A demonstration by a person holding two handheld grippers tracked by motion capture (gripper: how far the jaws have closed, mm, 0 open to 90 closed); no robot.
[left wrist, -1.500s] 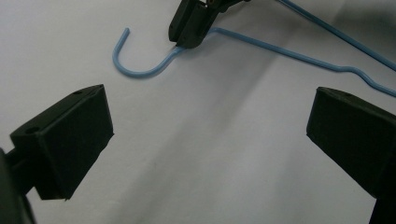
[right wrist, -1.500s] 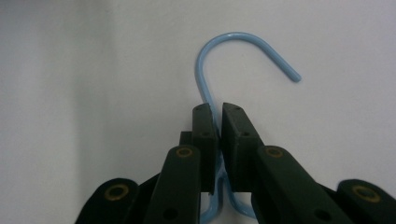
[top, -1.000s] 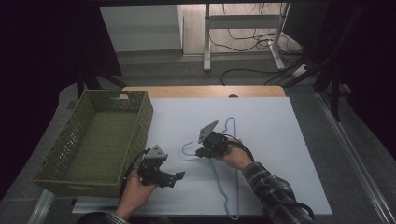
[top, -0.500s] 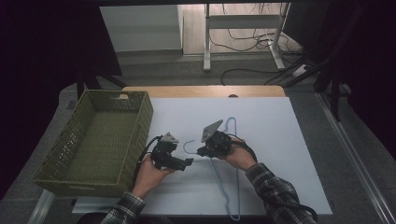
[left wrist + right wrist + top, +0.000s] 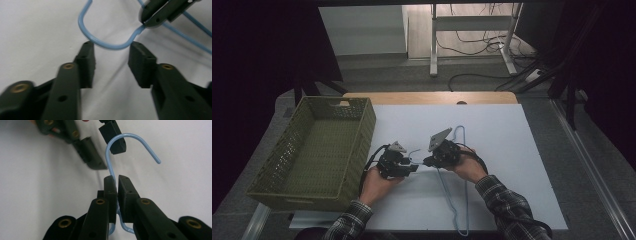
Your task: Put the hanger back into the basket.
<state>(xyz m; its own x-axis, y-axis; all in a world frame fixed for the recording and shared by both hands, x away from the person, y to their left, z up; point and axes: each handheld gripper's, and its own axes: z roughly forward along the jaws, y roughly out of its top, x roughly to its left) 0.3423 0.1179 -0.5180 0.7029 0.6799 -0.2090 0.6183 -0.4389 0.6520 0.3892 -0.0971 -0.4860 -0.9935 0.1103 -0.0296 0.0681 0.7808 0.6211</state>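
Lying flat on the white surface (image 5: 512,150), the blue wire hanger (image 5: 458,200) has its hook end at 9 o'clock of the right gripper (image 5: 428,161), its long body trailing toward the near surface edge at 6 o'clock. Right gripper fingers (image 5: 110,192) are clamped on the hanger neck just below the hook; wire runs between the pads in the right gripper view. Left gripper (image 5: 414,167) sits just beside it at 9 o'clock, tips facing the hook. Its jaws have just been closing, but in the left gripper view the fingers (image 5: 86,63) stand apart, hook curve (image 5: 110,46) just ahead of the tips, not pressed. Green basket (image 5: 312,150) stands at 9 o'clock, its near wall close to the left hand (image 5: 377,182). Open white surface lies at 3 o'clock and 12 o'clock of the grippers.
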